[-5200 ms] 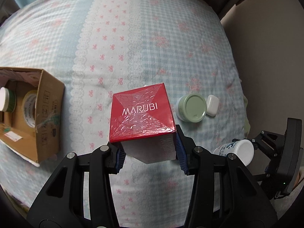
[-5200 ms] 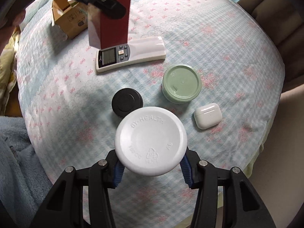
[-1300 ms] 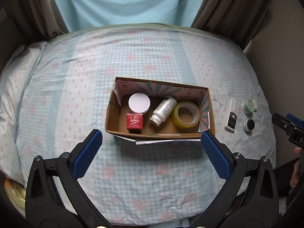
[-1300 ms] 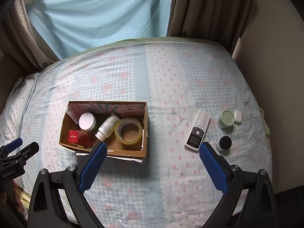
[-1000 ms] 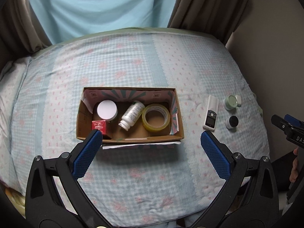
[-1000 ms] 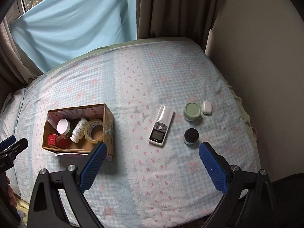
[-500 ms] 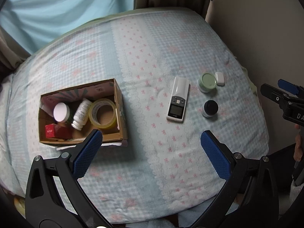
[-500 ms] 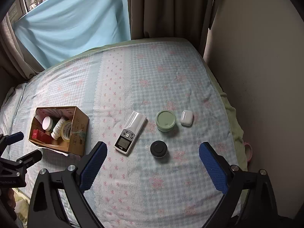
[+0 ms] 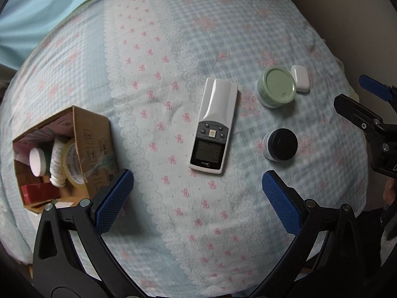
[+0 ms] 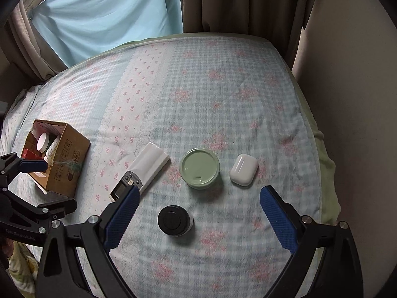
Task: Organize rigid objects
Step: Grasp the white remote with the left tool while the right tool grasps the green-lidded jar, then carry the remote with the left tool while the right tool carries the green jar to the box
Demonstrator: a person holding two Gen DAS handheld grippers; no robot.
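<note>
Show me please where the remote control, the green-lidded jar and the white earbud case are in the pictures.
remote control (image 9: pixel 213 126): left wrist view, on its button panel.
green-lidded jar (image 10: pixel 199 167): right wrist view, middle of its lid.
white earbud case (image 10: pixel 243 169): right wrist view, top of its shell.

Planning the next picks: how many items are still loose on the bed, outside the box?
4: the remote control nearest the cardboard box, the green-lidded jar beside it, the white earbud case right of that jar, and the black-lidded jar nearest the grippers. None looks hidden.
</note>
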